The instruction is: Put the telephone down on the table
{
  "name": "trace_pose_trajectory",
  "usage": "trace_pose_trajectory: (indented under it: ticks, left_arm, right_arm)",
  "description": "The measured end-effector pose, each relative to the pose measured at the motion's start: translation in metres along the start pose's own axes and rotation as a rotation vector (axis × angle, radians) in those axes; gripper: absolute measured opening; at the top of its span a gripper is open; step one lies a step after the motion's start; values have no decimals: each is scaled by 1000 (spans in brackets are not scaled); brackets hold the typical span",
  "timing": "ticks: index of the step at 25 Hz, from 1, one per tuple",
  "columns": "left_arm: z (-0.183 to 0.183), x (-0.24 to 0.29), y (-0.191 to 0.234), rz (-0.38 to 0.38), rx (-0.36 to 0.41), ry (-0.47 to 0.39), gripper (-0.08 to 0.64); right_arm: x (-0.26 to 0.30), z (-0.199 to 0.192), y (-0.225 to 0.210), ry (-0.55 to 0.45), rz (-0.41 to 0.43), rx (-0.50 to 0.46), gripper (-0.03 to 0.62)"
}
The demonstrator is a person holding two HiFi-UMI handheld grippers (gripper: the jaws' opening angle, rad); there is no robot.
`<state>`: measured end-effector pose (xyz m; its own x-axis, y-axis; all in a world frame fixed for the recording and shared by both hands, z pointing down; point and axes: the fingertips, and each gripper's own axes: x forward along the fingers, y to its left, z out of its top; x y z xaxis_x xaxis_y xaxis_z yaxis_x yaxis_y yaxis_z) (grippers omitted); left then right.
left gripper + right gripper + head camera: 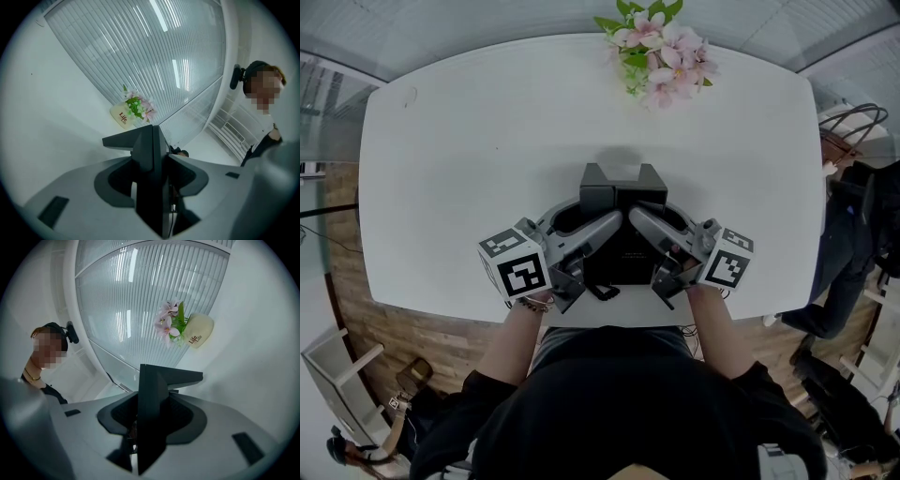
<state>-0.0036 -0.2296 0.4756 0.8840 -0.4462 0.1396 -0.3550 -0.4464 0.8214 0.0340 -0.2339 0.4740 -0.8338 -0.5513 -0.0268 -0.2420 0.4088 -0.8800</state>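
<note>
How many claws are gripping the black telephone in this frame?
2. The left claw clamps the telephone on its left side, the right claw on its right side, at the near edge of the table.

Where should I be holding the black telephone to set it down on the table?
By its thin side edges, from left and right. The left gripper and right gripper are each shut on one edge of the telephone; its middle looks too wide for one jaw span.
</note>
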Motion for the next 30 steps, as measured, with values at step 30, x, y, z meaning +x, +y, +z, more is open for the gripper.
trace_pose_trajectory:
  ticks: [30]
  left_arm:
    - [-1, 1, 16, 100, -67, -18, 253]
  right_arm:
    - [4, 0, -14, 42, -176, 32, 213]
